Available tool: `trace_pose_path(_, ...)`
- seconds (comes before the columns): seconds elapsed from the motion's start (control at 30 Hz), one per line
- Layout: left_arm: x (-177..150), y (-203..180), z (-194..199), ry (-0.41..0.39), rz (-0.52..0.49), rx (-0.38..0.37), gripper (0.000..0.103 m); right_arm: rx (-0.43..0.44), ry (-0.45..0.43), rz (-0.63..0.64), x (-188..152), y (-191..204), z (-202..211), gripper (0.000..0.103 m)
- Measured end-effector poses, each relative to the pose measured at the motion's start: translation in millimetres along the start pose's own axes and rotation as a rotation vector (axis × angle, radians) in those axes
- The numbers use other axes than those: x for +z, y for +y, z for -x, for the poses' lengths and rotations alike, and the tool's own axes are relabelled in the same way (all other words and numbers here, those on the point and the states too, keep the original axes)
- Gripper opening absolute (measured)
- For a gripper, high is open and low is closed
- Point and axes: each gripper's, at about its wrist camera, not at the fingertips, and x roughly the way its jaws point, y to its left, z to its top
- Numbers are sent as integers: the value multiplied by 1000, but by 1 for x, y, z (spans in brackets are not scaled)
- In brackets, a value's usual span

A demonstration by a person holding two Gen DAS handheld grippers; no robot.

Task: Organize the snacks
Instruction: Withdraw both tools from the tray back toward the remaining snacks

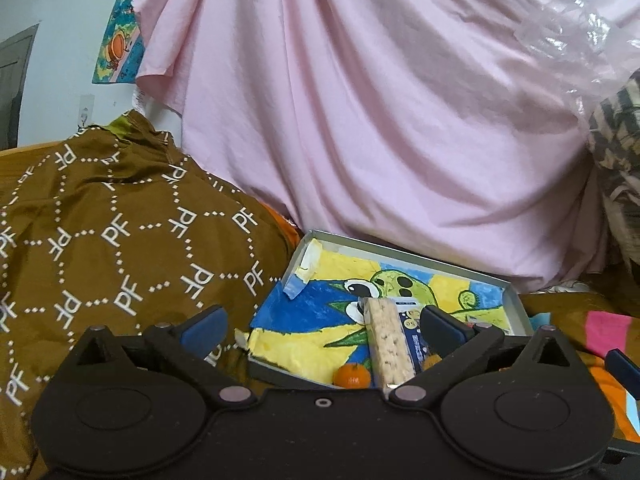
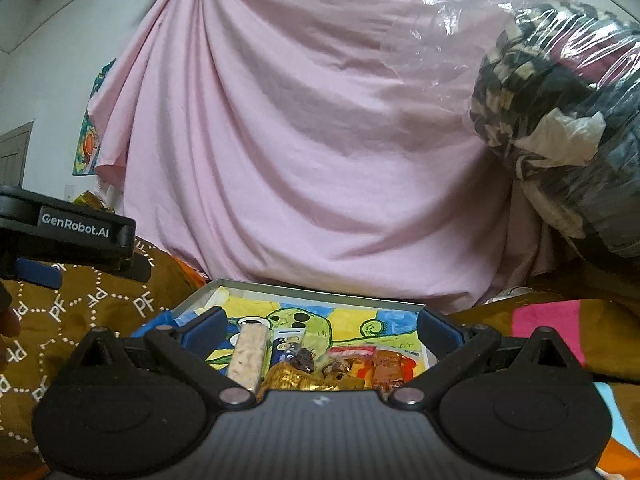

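Here, both the left gripper (image 1: 322, 322) and right gripper (image 2: 320, 326) hold their jaws spread wide, pinching nothing. Beyond them a shallow metal tray (image 2: 320, 291), lined with a crayon drawing, holds the snacks: a long pale grain bar (image 1: 387, 344), a small round orange (image 1: 352, 375), crinkled gold wrappers (image 2: 292, 378).

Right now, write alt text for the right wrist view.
The open right gripper points level over a shallow tray lined with a cartoon drawing, holding a pale cereal bar, gold-wrapped sweets and orange packets. A pink sheet hangs behind; the left gripper shows at the left edge.
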Motion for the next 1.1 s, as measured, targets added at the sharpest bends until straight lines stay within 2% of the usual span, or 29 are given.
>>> trace_pose_path(0.5,-24,24,65,20,-2,25,102,2,44,-51,0,3,62,103)
trace_pose_path(0.73,-35,34,83,33,-10,30,102,5,76,-57,-4,5,80,103)
trace_pose_path(1.1,-53,50,98,64,-45,32,102,54,183,-36,-18,17,91,103)
